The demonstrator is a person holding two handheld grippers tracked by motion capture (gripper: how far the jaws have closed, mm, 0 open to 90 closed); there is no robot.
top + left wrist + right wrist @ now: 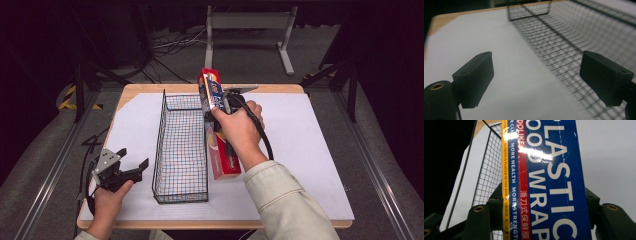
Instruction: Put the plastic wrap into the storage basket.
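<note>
Long blue-and-red plastic wrap box (211,90) hanging lifted, tilted, just right of black wire mesh basket (181,145), likely heading inside. Right gripper (220,102) jaws pinching box sides. Left gripper (131,162) jaws spread, idling beside basket on white table sheet (310,150). Second red box (222,155) lying flat beside basket.

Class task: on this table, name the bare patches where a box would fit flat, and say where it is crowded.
Bare white sheet runs from the right hand to the table's right edge; a narrower strip lies left of the wire basket. The basket itself is empty. Crowded: its right side, where the red box lies and the right gripper holds the plastic wrap box.
</note>
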